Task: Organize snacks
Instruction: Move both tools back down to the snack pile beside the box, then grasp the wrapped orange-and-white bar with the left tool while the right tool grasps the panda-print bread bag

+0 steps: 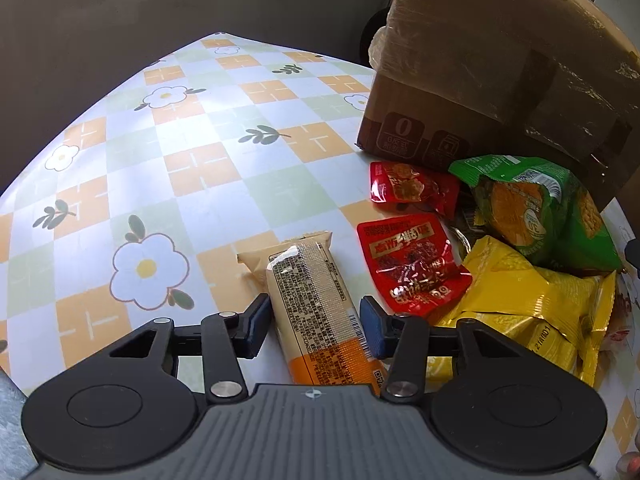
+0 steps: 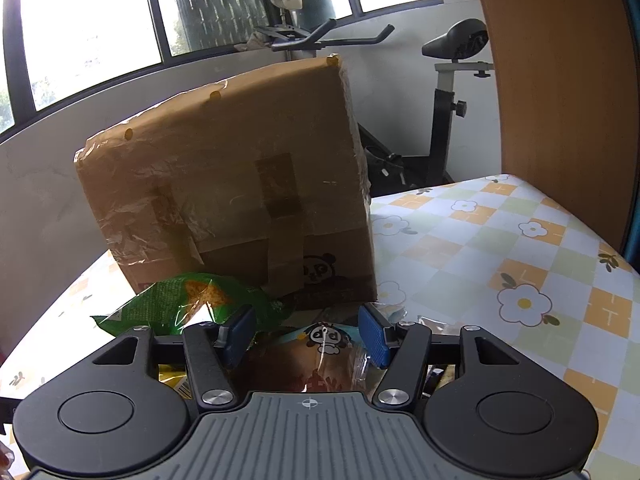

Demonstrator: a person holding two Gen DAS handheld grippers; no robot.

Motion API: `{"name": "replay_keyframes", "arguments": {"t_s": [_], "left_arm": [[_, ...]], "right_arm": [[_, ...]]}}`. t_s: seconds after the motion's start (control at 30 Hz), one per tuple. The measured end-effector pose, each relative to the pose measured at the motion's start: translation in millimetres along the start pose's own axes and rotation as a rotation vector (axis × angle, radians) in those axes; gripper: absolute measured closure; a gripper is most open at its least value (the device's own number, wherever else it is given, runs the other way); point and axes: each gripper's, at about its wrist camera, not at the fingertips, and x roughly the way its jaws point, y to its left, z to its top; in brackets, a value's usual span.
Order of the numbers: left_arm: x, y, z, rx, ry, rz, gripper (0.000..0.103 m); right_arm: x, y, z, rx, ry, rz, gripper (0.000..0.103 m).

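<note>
Two grippers: both spread apart, clamping nothing.
Left gripper (image 1: pixel 316 326): straddles the beige-and-orange wrapped snack bar (image 1: pixel 316 312) lying well in front of the taped brown cardboard box (image 1: pixel 480 80).
Right gripper (image 2: pixel 306 336): above the panda-printed bread packet (image 2: pixel 320 356), near the box (image 2: pixel 232 184).
Green crinkled bag (image 1: pixel 536 212): against the box.

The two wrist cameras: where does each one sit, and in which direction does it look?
Left wrist: sits behind the left gripper, looking down at the beige snack bar between its open fingers, red packets beside it.
Right wrist: sits behind the right gripper, looking level at the cardboard box, open fingers around a panda-print packet.
Shared: the box, green bag, flowered tablecloth.
</note>
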Motion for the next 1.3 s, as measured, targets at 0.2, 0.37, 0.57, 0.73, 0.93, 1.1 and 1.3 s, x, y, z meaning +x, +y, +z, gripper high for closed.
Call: {"name": "replay_keyframes", "arguments": {"t_s": [0.2, 0.37, 0.57, 0.73, 0.93, 1.1, 1.3], "left_arm": [[14.6, 11.9, 25.1, 0.060, -0.018, 0.024, 0.054], [26.0, 19.2, 42.5, 0.100, -0.040, 0.040, 0.055], [47.7, 18.0, 61.3, 0.145, -0.044, 0.035, 0.061], [57.7, 14.0, 67.3, 0.155, -0.050, 0.017, 0.060], [48.8, 21.6, 59.5, 0.127, -0.034, -0.067, 0.038], [31.6, 19.4, 43.7, 0.160, -0.072, -0.068, 0.039], [28.8, 16.5, 32.9, 0.169, -0.119, -0.017, 0.063]], "right_arm": [[-1.7, -15.4, 6.6, 0.040, -0.013, -0.035, 0.048], [-2.7, -36.5, 14.8, 0.079, -0.033, -0.089, 0.048], [-3.1, -61.4, 20.6, 0.113, -0.041, -0.140, 0.048], [0.1, -70.4, 20.0, 0.124, -0.016, -0.138, 0.048], [8.0, -63.5, 15.8, 0.118, 0.026, -0.084, 0.048], [17.1, -49.2, 9.6, 0.107, 0.069, -0.030, 0.048], [20.2, -34.9, 2.8, 0.071, 0.103, 0.009, 0.048]]}}
